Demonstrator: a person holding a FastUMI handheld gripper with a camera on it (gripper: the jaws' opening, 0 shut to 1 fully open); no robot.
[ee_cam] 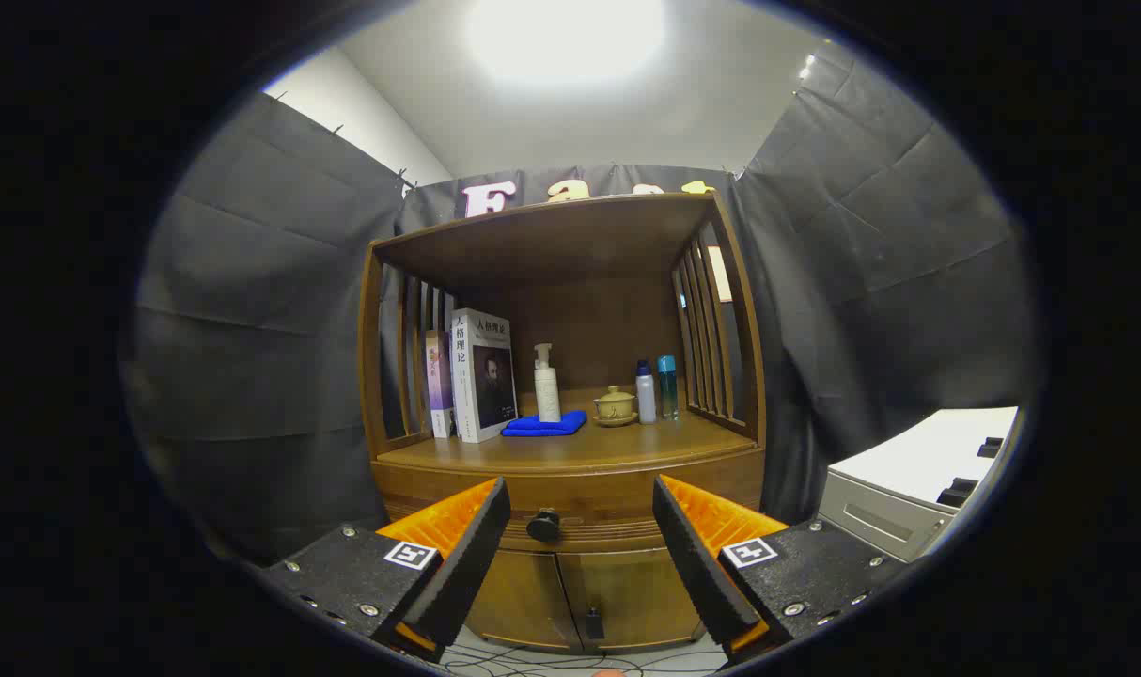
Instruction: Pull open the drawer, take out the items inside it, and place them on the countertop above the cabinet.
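Observation:
A wooden cabinet (570,470) stands ahead against the booth wall. Its drawer front (617,503) is closed, with a dark round knob (543,525) in the middle. My gripper (582,503) is open, its fingers held wide on either side of the knob and a short way in front of it, touching nothing. The countertop (570,449) above the drawer carries two upright books (481,374), a white pump bottle (546,384) on a folded blue cloth (545,425), a small lidded teacup (615,404), and two slim bottles (656,389). The drawer's inside is hidden.
Below the drawer are two cabinet doors (580,592) with a small dark handle. Slatted wooden sides and a wooden top enclose the countertop. A white and grey unit (909,489) stands to the right. Cables lie on the floor beneath the cabinet.

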